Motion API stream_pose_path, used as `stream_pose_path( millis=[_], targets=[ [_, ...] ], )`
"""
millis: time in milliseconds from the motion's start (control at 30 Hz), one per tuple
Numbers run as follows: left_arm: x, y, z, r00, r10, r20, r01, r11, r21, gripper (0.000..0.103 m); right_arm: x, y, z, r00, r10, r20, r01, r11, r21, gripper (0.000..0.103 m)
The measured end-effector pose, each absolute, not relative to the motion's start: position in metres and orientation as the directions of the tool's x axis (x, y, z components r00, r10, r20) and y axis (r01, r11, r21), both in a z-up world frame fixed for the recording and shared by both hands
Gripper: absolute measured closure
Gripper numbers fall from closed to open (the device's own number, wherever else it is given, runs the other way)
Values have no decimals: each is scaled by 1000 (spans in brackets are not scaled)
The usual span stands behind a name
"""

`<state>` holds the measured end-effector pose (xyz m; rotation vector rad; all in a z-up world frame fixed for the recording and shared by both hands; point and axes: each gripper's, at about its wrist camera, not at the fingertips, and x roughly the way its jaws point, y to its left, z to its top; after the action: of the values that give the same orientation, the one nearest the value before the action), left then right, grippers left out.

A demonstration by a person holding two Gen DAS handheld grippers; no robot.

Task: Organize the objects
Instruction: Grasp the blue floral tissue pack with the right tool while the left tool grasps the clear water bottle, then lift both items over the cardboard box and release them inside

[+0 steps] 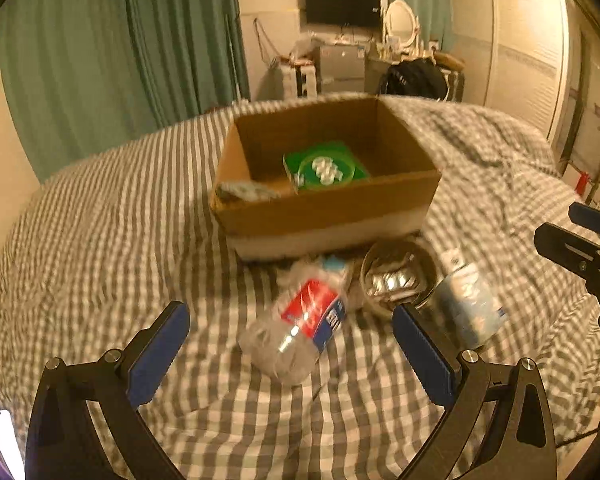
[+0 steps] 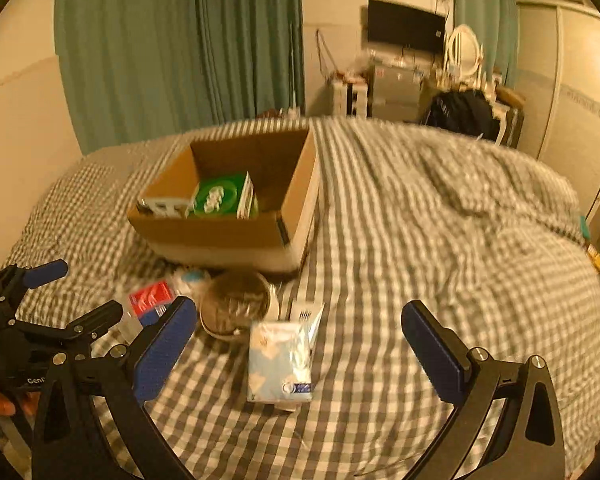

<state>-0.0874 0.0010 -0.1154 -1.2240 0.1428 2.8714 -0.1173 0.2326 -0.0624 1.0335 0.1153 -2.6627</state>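
Both grippers wide open, empty. Left gripper (image 1: 290, 354) lines up on bottle (image 1: 300, 324), frame centre; close on it, then cardboard box (image 1: 324, 216).

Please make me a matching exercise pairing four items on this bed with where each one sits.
Items:
1. green box
2. bottle
3. bowl
4. tissue pack

Places:
A. lying on its side between the left jaws
B. inside the carton
C. flat on the blanket, ahead of the right jaws
D. upright, just in front of the carton

Pairs: 1-B, 2-A, 3-D, 4-C
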Motion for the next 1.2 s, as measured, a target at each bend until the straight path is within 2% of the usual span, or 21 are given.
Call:
stream_pose_path(
  millis=[333,433,533,700,733,767,800,867,967,1200],
  targets=[
    [-122,-6,-170,-556,-17,-831,-32,-999,42,0,-153,212,-136,-566,-214,-796,319,-947,28,0],
    [-132,-8,-183,-508,-50,-860,14,-999,49,0,-159,212,-148,-534,-208,-820,312,-949,37,3],
    [-136,-5,-193,-483,-15,-875,-2,-1000,18,0,-164,213,-158,-508,-207,-836,307,-951,49,11],
    [-142,0,-205,-451,-7,-892,-5,-1000,10,0,-170,213,-167,-470,-191,-862,304,-952,45,38],
    [-142,-1,-207,-444,-5,-896,-1,-1000,6,1,-171,213,-168,-466,-184,-865,303,-952,40,41],
    [-142,-2,-209,-436,-6,-900,5,-1000,4,4,-171,213,-168,-465,-181,-867,302,-952,37,50],
    [-143,-2,-210,-430,-8,-903,8,-1000,5,5,-171,214,-168,-465,-180,-867,300,-953,37,51],
    [-142,-5,-211,-418,-8,-908,21,-1000,0,17,-171,216,-166,-464,-185,-866,293,-955,47,51],
    [-138,-11,-210,-415,31,-909,30,-998,-48,20,-168,217,-163,-468,-182,-865,292,-955,43,52],
    [-111,-7,-192,-435,66,-898,-18,-998,-65,30,-153,215,-141,-507,-192,-840,298,-954,38,52]
  ],
)
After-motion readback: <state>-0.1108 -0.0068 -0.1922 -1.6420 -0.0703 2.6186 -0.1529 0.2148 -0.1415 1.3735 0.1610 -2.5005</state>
